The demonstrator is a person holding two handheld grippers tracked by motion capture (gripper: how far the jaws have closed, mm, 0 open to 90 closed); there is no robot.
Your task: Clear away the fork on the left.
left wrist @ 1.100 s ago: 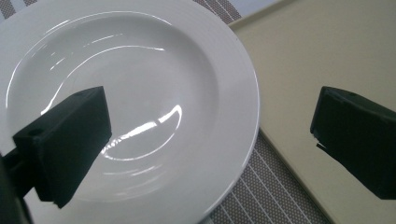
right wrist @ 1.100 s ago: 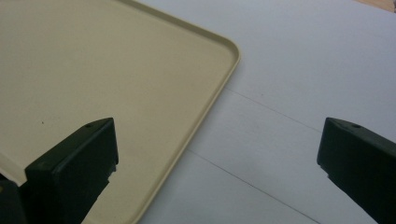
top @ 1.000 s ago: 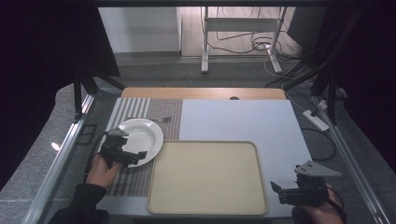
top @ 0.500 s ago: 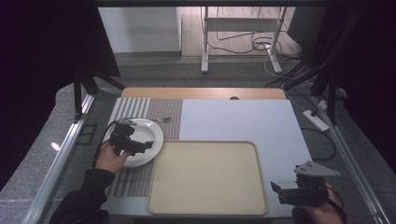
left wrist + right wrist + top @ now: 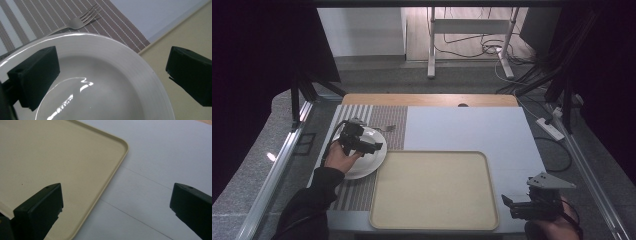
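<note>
Since a moment ago, the left gripper (image 5: 374, 146) has gone forward and now hangs over the plate (image 5: 373, 161). Its jaws are wide apart and hold nothing. One jaw is above the plate's rim and the other is out past the rim, over the tray (image 5: 433, 189).

Closest to the person, the right gripper (image 5: 508, 202) has not moved. It sits low at the near right corner of the table (image 5: 472, 127), by the tray's right edge. Its jaws are wide apart too, with nothing between them.

The tray lies flat in the middle. The white plate sits on the striped mat (image 5: 384, 117), just left of the tray. Past the plate, a fork (image 5: 76, 22) lies on the mat, close to the plate's far rim.
</note>
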